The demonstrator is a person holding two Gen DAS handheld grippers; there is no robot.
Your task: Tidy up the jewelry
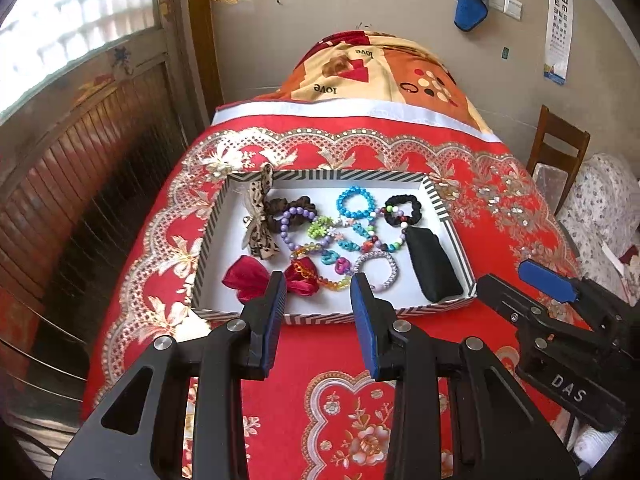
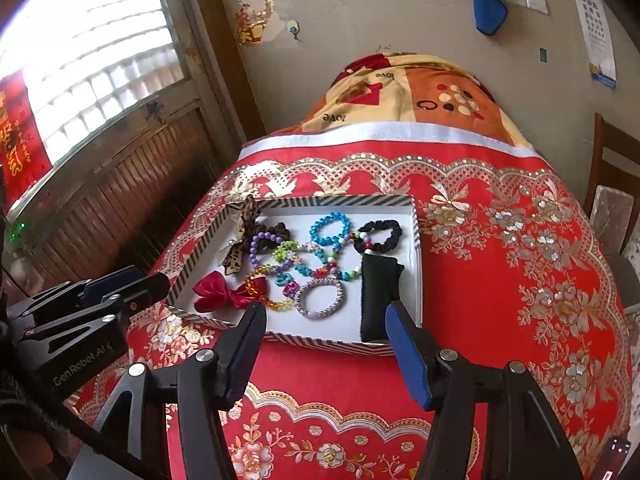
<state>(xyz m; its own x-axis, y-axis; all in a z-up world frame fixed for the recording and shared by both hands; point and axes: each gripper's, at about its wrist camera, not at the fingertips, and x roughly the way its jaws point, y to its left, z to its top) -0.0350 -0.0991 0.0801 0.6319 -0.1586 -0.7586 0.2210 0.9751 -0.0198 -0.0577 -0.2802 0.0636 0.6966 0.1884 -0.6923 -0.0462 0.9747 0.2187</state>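
We are seeing bead bracelets [image 1: 354, 202], scrunchies [image 1: 402, 209] and bows [image 1: 260, 216] lying tangled in the striped tray [image 1: 320, 176], mid-frame.

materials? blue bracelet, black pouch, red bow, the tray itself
Blue bracelet: glossy round beads, likely plastic, going by the highlights.
Black pouch: matte, soft fabric; no shine, rounded edges.
Red bow: satin-like ribbon; sheen on its folds.
Tray: looks like cardboard; thin striped printed walls, flat white floor.
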